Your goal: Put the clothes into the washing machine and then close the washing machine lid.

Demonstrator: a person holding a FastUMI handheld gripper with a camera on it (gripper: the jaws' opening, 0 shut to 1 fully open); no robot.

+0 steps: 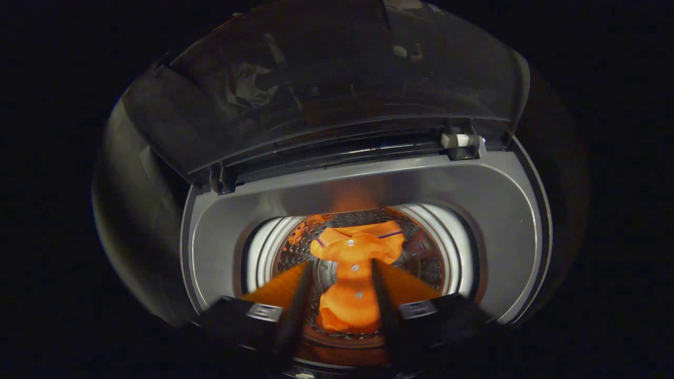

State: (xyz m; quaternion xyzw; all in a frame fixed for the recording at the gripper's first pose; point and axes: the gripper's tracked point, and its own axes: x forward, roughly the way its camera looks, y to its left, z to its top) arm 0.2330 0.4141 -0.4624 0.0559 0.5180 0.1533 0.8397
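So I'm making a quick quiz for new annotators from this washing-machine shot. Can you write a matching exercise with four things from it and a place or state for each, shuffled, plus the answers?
Things:
1. orange garment
2. washing machine lid
3. hand-held gripper
4. white hinge piece

Places or states:
A. raised open at the back of the machine
B. lying down inside the perforated drum
C. fingers apart above the tub opening, holding nothing
D. at the lid's base, on the grey top panel

Pairs: 1-B, 2-A, 3-C, 4-D
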